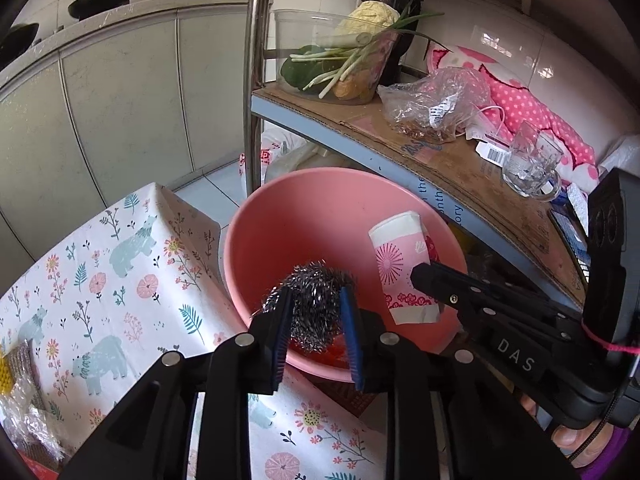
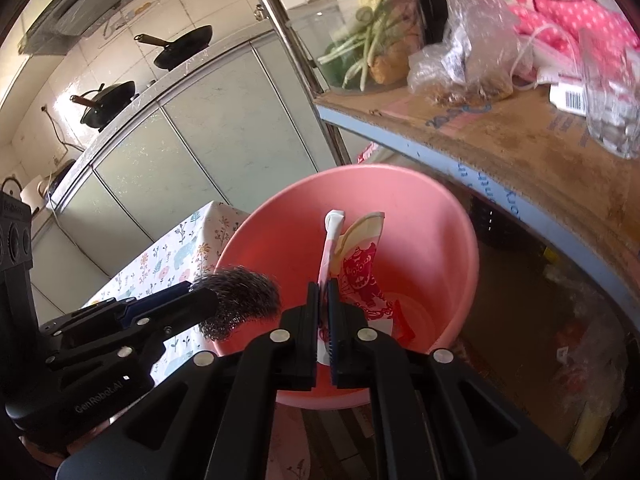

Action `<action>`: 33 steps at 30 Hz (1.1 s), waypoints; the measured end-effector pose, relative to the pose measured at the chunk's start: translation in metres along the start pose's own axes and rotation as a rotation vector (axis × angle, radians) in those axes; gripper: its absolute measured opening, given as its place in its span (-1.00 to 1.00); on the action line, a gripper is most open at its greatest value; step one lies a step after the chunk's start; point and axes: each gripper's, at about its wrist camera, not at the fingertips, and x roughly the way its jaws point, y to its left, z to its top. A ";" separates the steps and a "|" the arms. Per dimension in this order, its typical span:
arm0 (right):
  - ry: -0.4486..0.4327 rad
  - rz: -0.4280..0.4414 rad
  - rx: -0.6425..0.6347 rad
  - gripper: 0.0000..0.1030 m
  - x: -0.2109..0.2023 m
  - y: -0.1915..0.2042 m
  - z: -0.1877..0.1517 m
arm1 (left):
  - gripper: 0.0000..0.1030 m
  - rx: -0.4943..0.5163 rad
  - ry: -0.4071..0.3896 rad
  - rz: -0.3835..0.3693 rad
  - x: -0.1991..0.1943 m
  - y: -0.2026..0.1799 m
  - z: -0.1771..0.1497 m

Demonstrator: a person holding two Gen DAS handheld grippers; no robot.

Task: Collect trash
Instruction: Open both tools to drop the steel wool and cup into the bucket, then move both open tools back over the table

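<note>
A pink basin (image 1: 300,232) (image 2: 420,216) sits below both grippers, between the table and the shelf. My left gripper (image 1: 316,312) (image 2: 204,296) hangs over its near rim, and a steel wool scourer (image 1: 316,300) (image 2: 244,300) fills the gap between the blue pads, touching both. My right gripper (image 2: 324,292) (image 1: 424,276) is shut on a flattened pink and white paper cup (image 2: 360,276) (image 1: 400,268), held upright over the middle of the basin. Some red scraps (image 1: 336,354) lie in the basin's bottom.
A table with a floral cloth (image 1: 100,272) stands left of the basin. A shelf lined with cardboard (image 1: 460,160) juts over the basin at right and carries a glass mug (image 1: 532,168), a plastic bag (image 1: 436,104) and a tub of vegetables (image 1: 340,52). A metal post (image 1: 256,80) rises behind.
</note>
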 end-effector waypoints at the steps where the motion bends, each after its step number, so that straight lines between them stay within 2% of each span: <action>1: 0.003 -0.004 0.001 -0.90 0.000 0.000 0.000 | -0.50 -0.005 -0.003 -0.003 -0.001 0.001 0.001; 6: 0.005 -0.009 -0.004 -0.89 -0.002 0.000 -0.001 | -0.41 -0.022 -0.025 -0.010 -0.011 0.003 0.003; 8: 0.006 -0.008 -0.004 -0.83 -0.004 0.000 -0.001 | -0.40 -0.024 -0.031 -0.011 -0.016 0.003 0.004; 12: 0.013 0.010 -0.007 -0.54 -0.011 0.005 -0.002 | -0.38 -0.022 -0.037 -0.017 -0.025 0.000 0.002; 17: 0.003 0.029 -0.051 -0.47 -0.027 0.021 -0.005 | -0.37 -0.017 -0.050 -0.015 -0.042 -0.002 -0.004; 21: 0.002 0.071 -0.078 -0.32 -0.041 0.034 -0.010 | -0.29 -0.031 -0.069 -0.015 -0.062 0.000 -0.009; 24: -0.005 0.098 -0.095 -0.30 -0.052 0.045 -0.015 | -0.20 -0.041 -0.082 -0.012 -0.076 0.003 -0.014; 33: 0.010 0.175 -0.173 -0.28 -0.076 0.083 -0.037 | -0.13 -0.051 -0.118 -0.002 -0.124 0.013 -0.041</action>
